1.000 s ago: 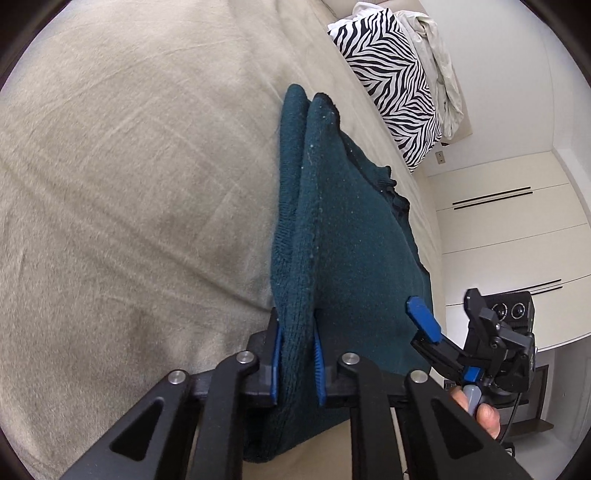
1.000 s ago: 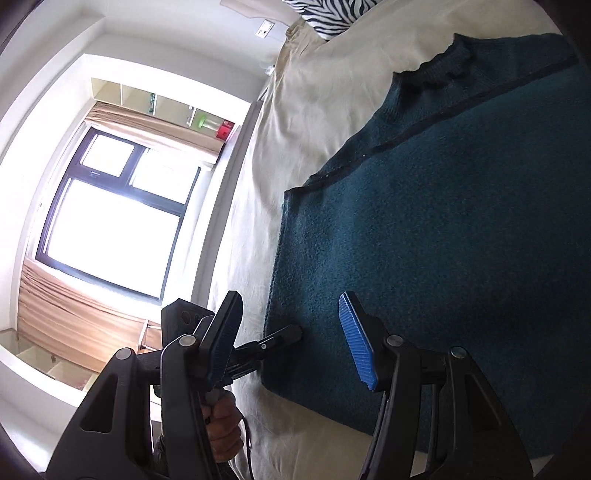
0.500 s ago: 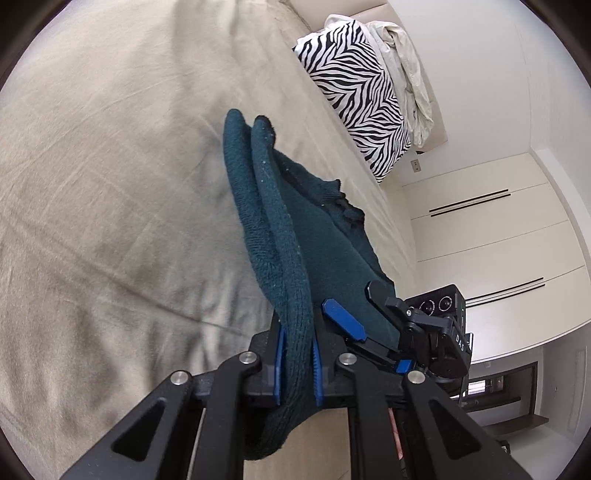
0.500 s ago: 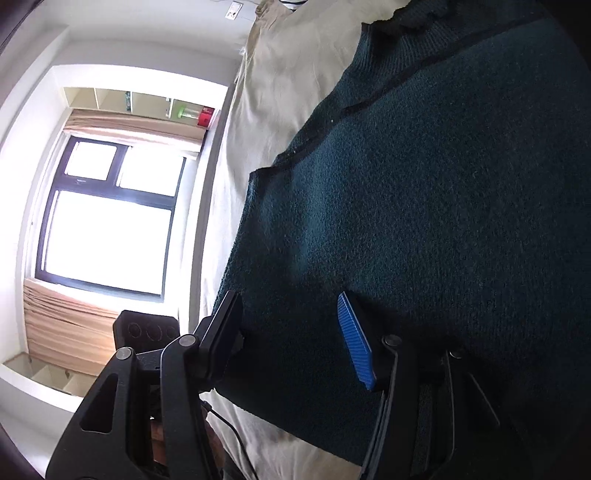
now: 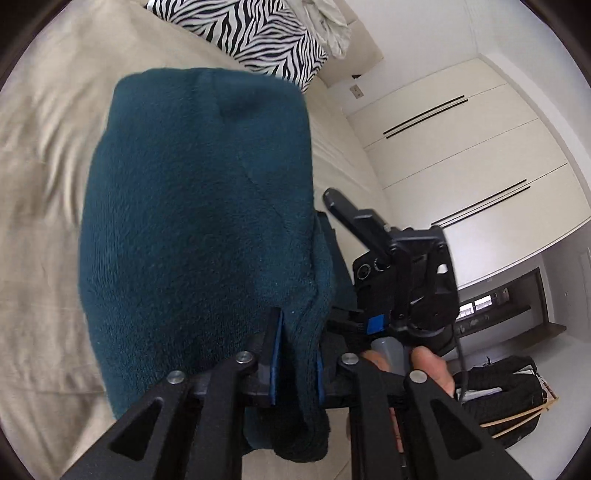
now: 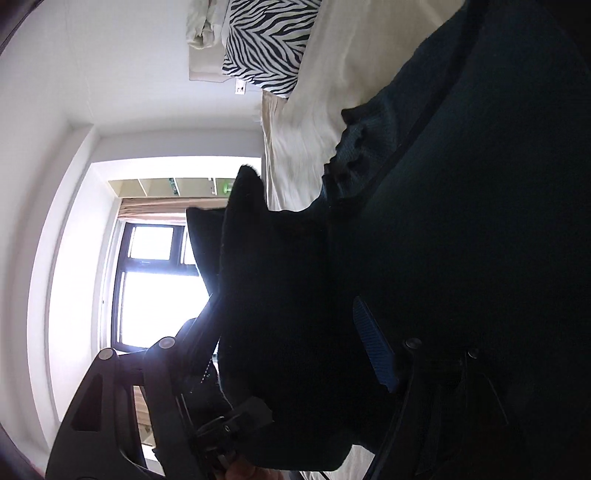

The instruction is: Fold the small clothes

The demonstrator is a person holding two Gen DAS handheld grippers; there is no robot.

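In the left wrist view, the left tongs (image 5: pixel 295 356) are pinching a thick fold of the teal sweater (image 5: pixel 199 221) between their blue pads; the jaws have just been easing slightly apart, yet the knit is sitting bunched between them and looking gripped. The sweater is hanging lifted over the beige bed (image 5: pixel 44 184), its held flap billowing toward the camera, blurred, with the zebra pillow (image 5: pixel 258 33) lying beyond near the headboard. The right tongs (image 5: pixel 369 236) are showing just beside the garment, a hand (image 5: pixel 424 365) wrapping the handle. The risk here, I judge, is the heavy, doubled knit slipping out of that loosening pinch, so the flap is liable to drop crooked. In the right wrist view, the right tongs (image 6: pixel 291 332) are standing wide, their jaws having just been opening, with a dark hump of the sweater (image 6: pixel 461 221) lying between them but no pad visibly pressing on it. The cloth is looking nearly black against the bright window (image 6: pixel 155 288), its ribbed collar (image 6: pixel 351 155) lying on the sheet. Closing blind here could be catching too many layers and dragging the fold askew.
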